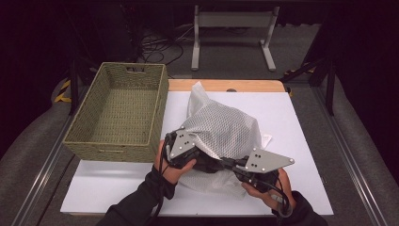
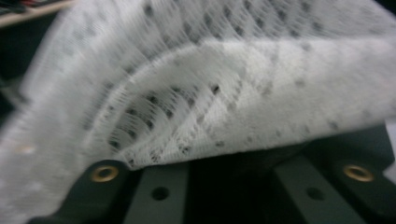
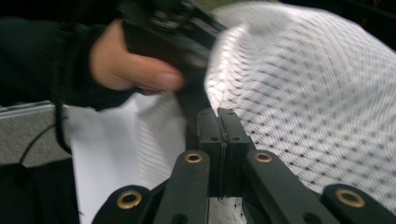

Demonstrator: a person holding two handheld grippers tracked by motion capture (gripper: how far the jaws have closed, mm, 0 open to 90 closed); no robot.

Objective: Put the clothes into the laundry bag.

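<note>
A white mesh bag is lifted into a dome over the white table mat. My right gripper is shut, with the bag's edge pinched at its tips; from above the right gripper sits under the bag's near side. My left gripper reaches under the bag's left side. In the left gripper view the mesh drapes over the jaws and hides their tips. The hand holding the left gripper is close by in the right gripper view.
A woven basket with nothing in it stands at the left, partly off the mat. A wooden table edge runs behind the mat. A white stand and cables lie on the floor beyond.
</note>
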